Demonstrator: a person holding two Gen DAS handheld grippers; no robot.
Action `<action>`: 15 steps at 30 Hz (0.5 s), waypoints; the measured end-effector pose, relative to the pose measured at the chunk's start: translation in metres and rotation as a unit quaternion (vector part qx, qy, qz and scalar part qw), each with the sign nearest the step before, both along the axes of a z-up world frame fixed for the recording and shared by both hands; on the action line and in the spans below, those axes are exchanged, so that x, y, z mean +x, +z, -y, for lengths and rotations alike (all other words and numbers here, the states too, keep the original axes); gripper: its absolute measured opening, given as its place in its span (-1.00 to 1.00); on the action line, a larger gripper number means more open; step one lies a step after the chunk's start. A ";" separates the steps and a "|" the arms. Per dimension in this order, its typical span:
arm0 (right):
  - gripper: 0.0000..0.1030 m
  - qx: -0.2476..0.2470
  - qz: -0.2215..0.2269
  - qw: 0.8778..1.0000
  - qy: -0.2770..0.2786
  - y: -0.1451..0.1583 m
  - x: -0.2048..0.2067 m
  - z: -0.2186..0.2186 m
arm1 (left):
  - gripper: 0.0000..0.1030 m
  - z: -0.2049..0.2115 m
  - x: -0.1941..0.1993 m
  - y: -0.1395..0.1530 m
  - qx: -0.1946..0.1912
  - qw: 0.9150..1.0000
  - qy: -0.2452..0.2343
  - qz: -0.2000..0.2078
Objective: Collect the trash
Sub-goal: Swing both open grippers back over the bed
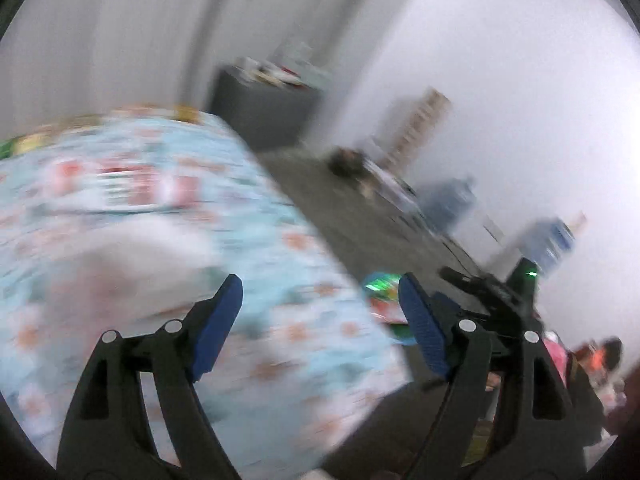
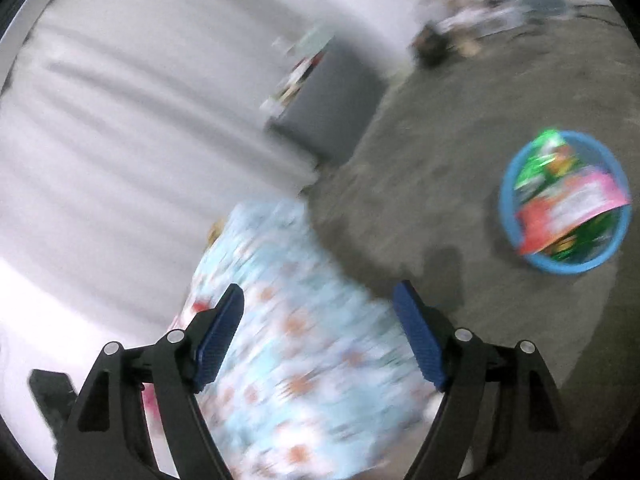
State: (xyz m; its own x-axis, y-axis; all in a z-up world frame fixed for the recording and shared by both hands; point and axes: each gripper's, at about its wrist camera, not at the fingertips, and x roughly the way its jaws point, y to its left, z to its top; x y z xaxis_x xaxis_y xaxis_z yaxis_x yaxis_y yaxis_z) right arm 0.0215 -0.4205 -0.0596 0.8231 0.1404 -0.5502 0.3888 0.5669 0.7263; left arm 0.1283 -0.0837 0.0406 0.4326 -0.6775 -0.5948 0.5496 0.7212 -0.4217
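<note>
both the left gripper and right gripper gape wide and empty over the floral counter; wrappers already sit in the blue basket on the floor; heavy blur means a hasty grab could miss leftover trash

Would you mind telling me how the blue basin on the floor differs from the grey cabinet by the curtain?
The blue basin is round, low and bright blue; the grey cabinet is boxy, taller and dark grey. The basin sits on open floor and holds colourful wrappers inside; the cabinet stands against the curtain with blurred items on top. Both rest on the grey floor.
</note>
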 end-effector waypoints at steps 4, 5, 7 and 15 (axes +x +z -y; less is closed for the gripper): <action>0.47 -0.026 -0.018 0.995 0.097 0.010 0.041 -0.065 | 0.48 -0.082 0.001 -0.012 0.010 0.995 0.095 0.010; 0.47 -0.032 -0.022 0.993 0.113 0.012 0.048 -0.076 | 0.48 -0.096 0.002 -0.016 0.017 0.993 0.114 0.010; 0.47 -0.051 -0.036 0.987 0.150 0.019 0.069 -0.106 | 0.47 -0.122 0.006 -0.026 0.017 0.989 0.147 -0.002; 0.47 -0.111 -0.066 0.962 0.242 0.037 0.130 -0.203 | 0.47 -0.161 0.010 -0.049 0.015 0.984 0.177 -0.010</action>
